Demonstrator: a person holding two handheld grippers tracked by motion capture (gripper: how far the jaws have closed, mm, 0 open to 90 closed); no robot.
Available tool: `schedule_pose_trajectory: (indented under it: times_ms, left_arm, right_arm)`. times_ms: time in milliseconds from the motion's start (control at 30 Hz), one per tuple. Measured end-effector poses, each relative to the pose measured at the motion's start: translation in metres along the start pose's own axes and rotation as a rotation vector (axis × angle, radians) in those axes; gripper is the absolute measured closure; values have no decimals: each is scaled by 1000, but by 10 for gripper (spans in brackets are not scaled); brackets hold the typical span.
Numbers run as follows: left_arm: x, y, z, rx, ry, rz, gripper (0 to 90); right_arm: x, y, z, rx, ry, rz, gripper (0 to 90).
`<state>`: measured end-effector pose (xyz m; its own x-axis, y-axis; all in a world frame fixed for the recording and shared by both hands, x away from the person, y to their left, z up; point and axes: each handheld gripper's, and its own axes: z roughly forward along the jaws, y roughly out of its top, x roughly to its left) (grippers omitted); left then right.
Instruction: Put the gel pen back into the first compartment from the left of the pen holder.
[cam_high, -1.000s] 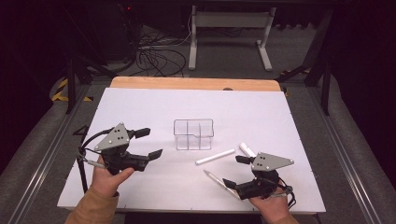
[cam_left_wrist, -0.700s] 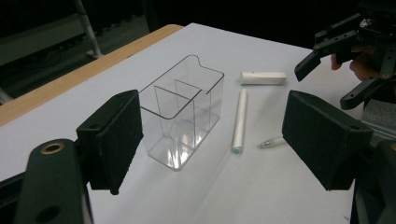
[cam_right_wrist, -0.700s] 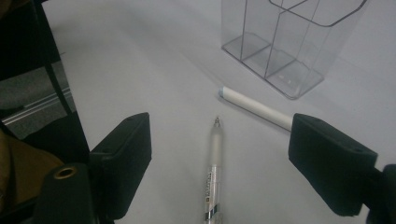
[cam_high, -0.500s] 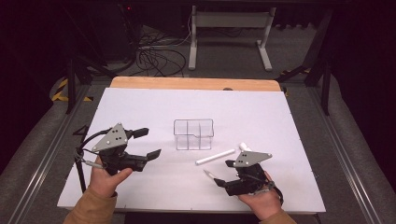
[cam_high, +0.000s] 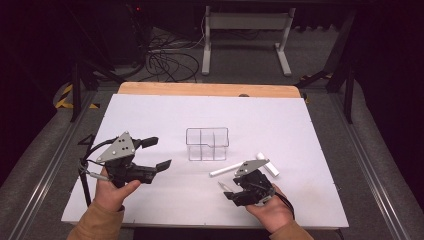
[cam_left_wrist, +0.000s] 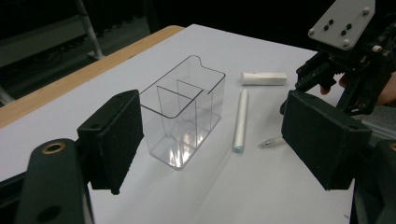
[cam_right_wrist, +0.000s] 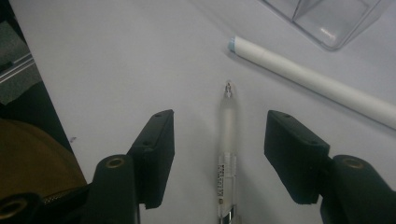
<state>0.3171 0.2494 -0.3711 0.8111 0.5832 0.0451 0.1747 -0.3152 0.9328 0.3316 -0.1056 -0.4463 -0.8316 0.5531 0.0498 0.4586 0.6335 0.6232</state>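
Hovering with jaws apart, the left hand-held gripper waits beside the clear divided organizer mid-counter, while the right hand-held gripper, jaws apart, straddles the frosted pen, apparently to grasp it.

Bare sheet left, clear box mid-table, white tube beside it
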Motion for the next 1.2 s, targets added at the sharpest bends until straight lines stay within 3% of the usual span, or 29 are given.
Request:
schedule_pose_trajectory:
  times_ms: [167, 567, 767, 967, 1200]
  left_arm:
    - [0, 0, 0, 2, -2, -2, 217]
    - [1, 0, -1, 2, 6, 7, 219]
    - [1, 0, -1, -2, 6, 10, 219]
    - [0, 0, -1, 0, 7, 9, 219]
    - [0, 0, -1, -2, 7, 6, 218]
  right_arm:
    - [1, 2, 7, 36, -3, -2, 497]
    - [7, 4, 22, 102, -64, -37, 625]
    - [11, 5, 28, 127, -117, -42, 715]
    - [10, 7, 30, 128, -116, -36, 793]
    - [9, 7, 30, 130, -116, -17, 806]
